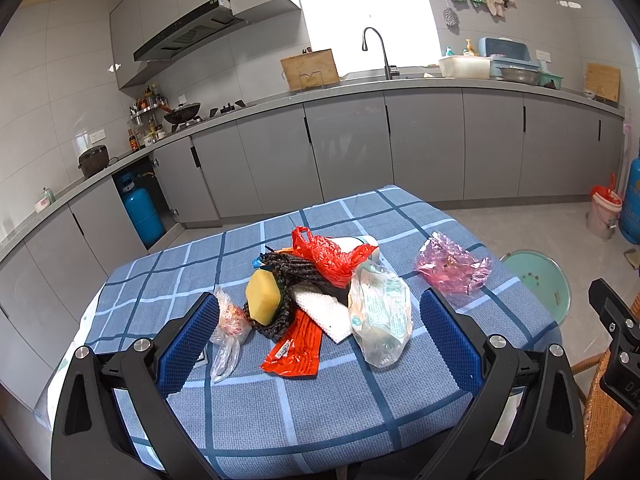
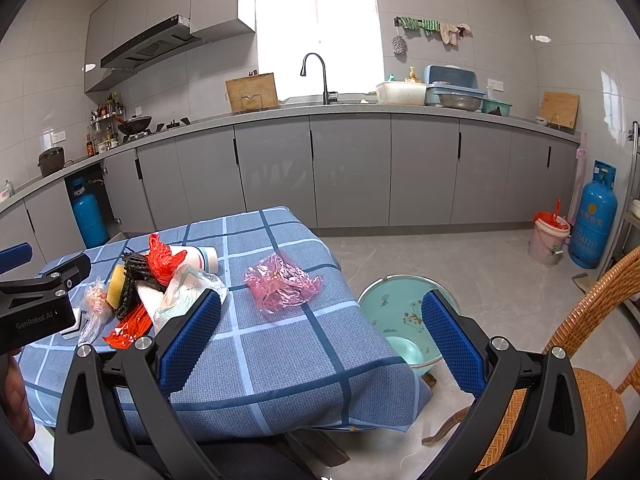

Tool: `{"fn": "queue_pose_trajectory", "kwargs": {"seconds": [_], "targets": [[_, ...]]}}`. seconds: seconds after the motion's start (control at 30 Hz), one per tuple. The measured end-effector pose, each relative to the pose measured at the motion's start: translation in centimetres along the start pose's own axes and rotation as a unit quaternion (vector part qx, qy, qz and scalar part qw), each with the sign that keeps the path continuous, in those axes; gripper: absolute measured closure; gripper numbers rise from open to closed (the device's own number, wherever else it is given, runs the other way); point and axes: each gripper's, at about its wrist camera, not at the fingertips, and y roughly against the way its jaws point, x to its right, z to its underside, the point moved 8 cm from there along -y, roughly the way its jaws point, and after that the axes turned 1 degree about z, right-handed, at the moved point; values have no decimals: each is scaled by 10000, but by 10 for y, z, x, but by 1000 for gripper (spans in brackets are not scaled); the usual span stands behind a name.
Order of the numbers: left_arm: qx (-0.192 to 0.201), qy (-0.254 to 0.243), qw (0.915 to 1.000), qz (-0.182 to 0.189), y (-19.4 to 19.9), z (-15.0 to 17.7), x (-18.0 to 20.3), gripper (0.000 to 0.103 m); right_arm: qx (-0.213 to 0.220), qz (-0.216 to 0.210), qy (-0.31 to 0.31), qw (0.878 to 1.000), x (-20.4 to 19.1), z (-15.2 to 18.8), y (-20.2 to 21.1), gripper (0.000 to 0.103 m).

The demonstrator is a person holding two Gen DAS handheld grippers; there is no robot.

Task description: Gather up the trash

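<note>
Through the left wrist view our left claw (image 1: 320, 320) gapes empty over the worktop (image 1: 280, 412), where one trash heap (image 1: 320, 300) and one pink wrapper (image 1: 454, 266) lie. Through the right, our right claw (image 2: 320, 320) spreads empty above one green basin (image 2: 394, 308).

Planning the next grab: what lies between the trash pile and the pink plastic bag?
Only bare checked tablecloth lies between the trash pile and the pink plastic bag, shown in the right wrist view.
</note>
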Motion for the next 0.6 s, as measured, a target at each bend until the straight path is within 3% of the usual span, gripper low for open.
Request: {"fn": "queue_pose_trajectory", "kwargs": {"seconds": [0.6], "targets": [[8,0,10000,3,0,0,0,4,-4,-5,-2,10000,-2,2,-2,4]]}}
